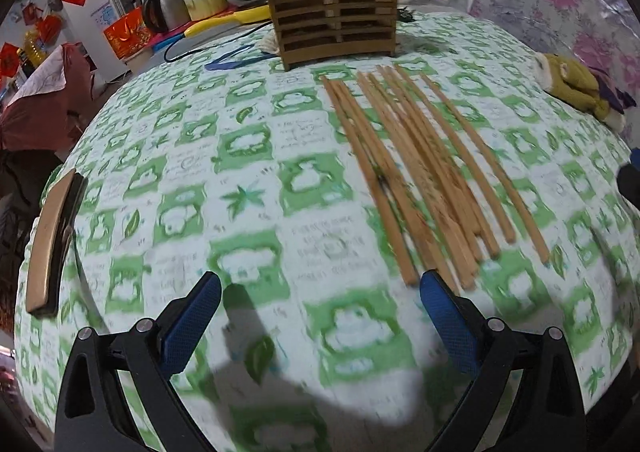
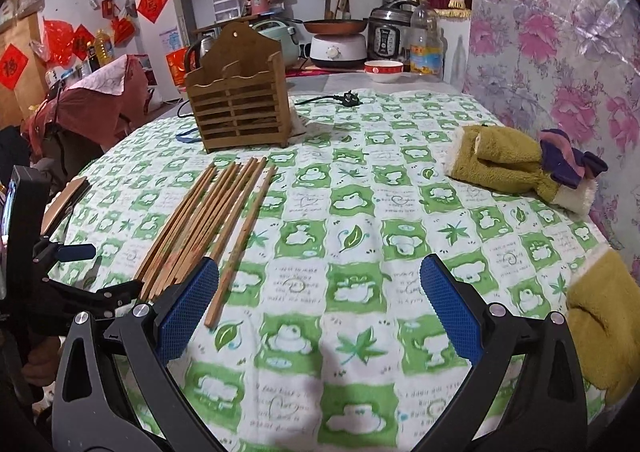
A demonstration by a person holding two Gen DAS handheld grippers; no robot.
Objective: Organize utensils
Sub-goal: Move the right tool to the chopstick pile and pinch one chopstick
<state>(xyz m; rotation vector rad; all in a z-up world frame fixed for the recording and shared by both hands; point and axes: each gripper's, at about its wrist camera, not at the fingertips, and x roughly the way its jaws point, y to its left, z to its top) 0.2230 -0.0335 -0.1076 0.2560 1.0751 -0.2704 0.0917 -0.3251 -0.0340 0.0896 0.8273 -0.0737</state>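
Observation:
Several wooden chopsticks point(image 1: 416, 168) lie side by side on the green-and-white tablecloth, pointing toward a slatted wooden utensil holder point(image 1: 332, 8) at the far side. My left gripper point(image 1: 320, 292) hovers open over the cloth, its right pad just short of the chopsticks' near ends. In the right wrist view the chopsticks point(image 2: 208, 224) lie left of centre, in front of the holder point(image 2: 240, 100). My right gripper point(image 2: 320, 284) is open and empty; its left pad covers some near ends. The left gripper point(image 2: 76, 252) shows at the left edge there.
A phone point(image 1: 52, 240) lies at the table's left edge. Olive mittens point(image 2: 504, 160) rest at the right, another point(image 2: 604, 316) at the near right. A plug and cable point(image 2: 344, 98) lie behind the holder, with cookers, a bowl point(image 2: 384, 70) and a bottle beyond. A floral covering stands on the right.

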